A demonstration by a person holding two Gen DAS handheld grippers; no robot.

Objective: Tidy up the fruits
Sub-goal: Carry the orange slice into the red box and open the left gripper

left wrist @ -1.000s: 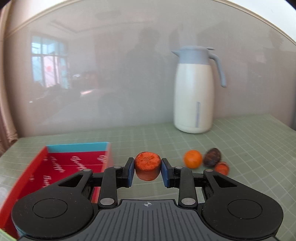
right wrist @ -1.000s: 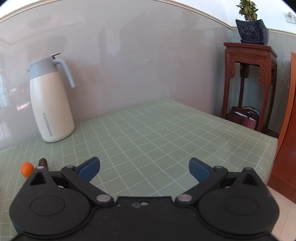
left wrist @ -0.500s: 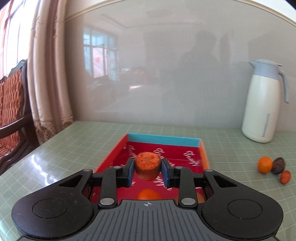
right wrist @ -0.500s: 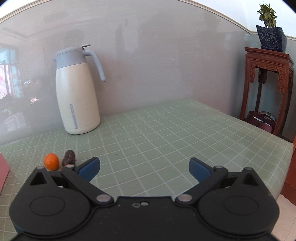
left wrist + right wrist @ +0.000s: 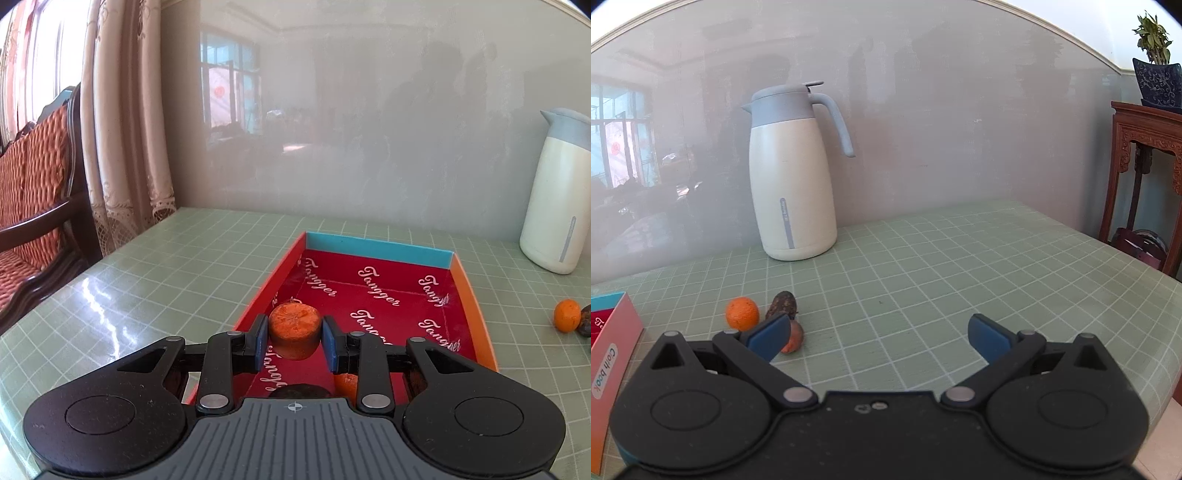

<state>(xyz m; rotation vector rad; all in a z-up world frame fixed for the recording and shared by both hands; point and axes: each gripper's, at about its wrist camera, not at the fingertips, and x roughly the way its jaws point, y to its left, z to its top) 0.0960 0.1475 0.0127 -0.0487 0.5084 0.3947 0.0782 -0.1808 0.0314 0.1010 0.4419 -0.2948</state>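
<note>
Orange and flat-topped, the squat fruit [image 5: 294, 329] sits clamped between the blue pads of my left gripper [image 5: 294, 341], and it now hangs over the near end of the red tray [image 5: 463, 273]. A second ago the tray lay off at nine o'clock of that view; now it fills the middle, running away toward twelve. I judge the carry nearly done, with only the release left. Two other pieces [image 5: 345, 382] already lie in the tray under my fingers, so I should set this one clear of them. My right gripper [image 5: 881, 334] is spread wide and empty; its view has swung so the round orange [image 5: 741, 313], the dark fruit [image 5: 782, 304] and a reddish one [image 5: 793, 340] lie at ten o'clock, probably next.
</note>
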